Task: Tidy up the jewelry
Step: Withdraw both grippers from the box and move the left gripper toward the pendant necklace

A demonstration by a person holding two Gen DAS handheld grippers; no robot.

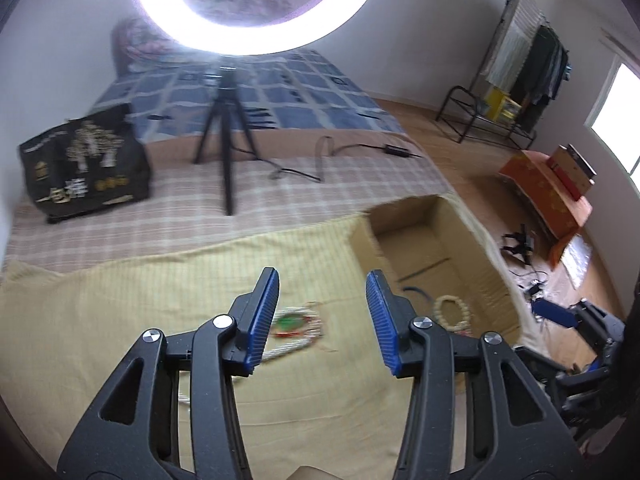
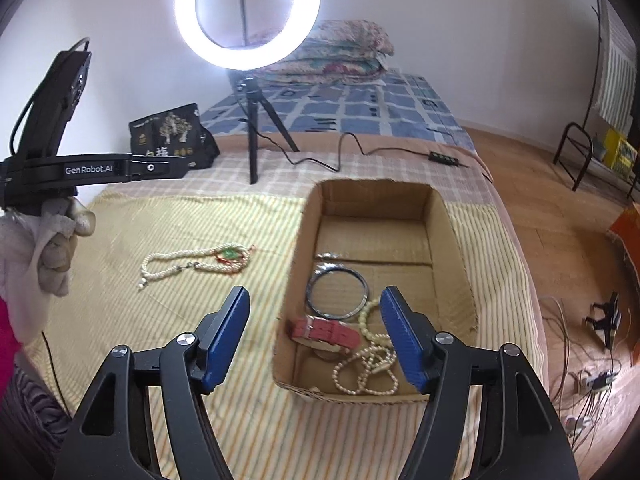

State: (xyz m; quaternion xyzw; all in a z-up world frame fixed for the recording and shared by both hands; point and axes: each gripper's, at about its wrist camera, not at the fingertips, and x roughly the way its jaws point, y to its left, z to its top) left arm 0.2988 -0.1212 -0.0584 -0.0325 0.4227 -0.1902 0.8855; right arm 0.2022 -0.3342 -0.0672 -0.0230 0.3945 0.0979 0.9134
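A pearl necklace with a green and red pendant (image 2: 200,263) lies on the yellow striped cloth (image 2: 160,224), left of a cardboard box (image 2: 460,240). It also shows in the left wrist view (image 1: 298,326), just past my left gripper (image 1: 322,320), which is open and empty above it. In the box lie a dark bangle (image 2: 337,294), a red watch strap (image 2: 326,332) and a pearl strand (image 2: 370,356). My right gripper (image 2: 314,336) is open and empty over the box's near end. The box (image 1: 492,280) and beads (image 1: 454,312) show in the left wrist view.
A ring light on a tripod (image 2: 250,80) stands behind the cloth with its cable (image 2: 344,152) trailing right. A black bag (image 2: 172,136) sits at the back left. Bedding (image 2: 340,52) lies beyond. The bed edge drops to a wooden floor (image 2: 560,240) on the right.
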